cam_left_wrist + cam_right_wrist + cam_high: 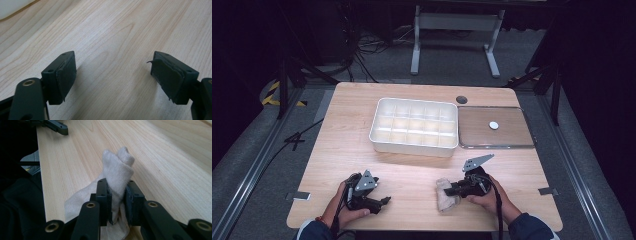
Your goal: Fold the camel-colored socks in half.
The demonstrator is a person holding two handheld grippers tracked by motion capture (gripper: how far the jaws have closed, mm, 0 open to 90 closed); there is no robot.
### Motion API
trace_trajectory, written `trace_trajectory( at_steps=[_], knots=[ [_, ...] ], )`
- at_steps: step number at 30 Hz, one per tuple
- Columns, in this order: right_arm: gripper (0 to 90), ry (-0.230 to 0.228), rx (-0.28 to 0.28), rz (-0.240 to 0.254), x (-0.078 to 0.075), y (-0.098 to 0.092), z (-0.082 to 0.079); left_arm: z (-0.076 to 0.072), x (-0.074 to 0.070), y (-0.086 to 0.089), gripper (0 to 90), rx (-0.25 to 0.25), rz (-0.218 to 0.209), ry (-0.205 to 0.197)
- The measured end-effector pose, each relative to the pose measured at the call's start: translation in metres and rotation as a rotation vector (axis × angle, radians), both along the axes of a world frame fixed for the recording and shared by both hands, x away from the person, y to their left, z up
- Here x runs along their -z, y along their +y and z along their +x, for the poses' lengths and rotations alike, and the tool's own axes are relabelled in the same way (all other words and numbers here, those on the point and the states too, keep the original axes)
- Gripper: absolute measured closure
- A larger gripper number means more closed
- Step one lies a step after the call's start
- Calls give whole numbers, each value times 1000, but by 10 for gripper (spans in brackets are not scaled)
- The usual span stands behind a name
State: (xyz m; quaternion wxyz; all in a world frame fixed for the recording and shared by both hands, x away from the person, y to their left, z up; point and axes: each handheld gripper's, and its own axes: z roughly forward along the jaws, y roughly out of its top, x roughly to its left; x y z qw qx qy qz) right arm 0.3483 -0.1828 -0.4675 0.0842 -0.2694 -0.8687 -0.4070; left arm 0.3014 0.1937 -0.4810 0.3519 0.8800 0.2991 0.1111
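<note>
Near the front edge of the table (362,125), right of middle, lies a crumpled cream cloth (446,195), pinched at its right end by the right gripper (451,190), which points left across the boards. Seen along that gripper (117,202) in its own view, jaws clamped on a bunched fold of the cloth (117,170): pads pressing from both sides, a knob of fabric pushed up past the tips, the rest spilling down and to the left onto the wood. Just closed further on that fold after standing wider a moment ago. Held in the right hand (487,197), with the grey plate raised above it and the cable trailing back along the sleeve. At front left, the left gripper (384,201), held in the left hand (344,212), aimed right toward the cloth but well apart from it. In its own view (112,75), jaws wide apart over bare wood, nothing between them; a worn pad (166,75) peeling at its edge on the right-hand jaw. Farther back, at mid-table, a white tray (414,146) divided into compartments, looking bare inside. Just right of it, touching or nearly so, a flat brown board (512,135) with a metal rim, bearing a small white disc (494,125). Behind that, near the far edge, a dark round grommet (462,99).
</note>
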Motion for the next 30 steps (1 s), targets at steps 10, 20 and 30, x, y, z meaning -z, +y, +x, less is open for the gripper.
trace_trajectory(
  at_steps=[10,20,30],
  knots=[
    [761,-129,66,19,-16,-11,-4,0,1,0,198,-8,-3,-5],
    [760,-220,99,43,-30,-20,-5,0,2,-1,188,-10,-9,-6],
    [760,-266,129,63,-38,-27,-6,0,2,-1,184,-10,-11,-8]
  ],
)
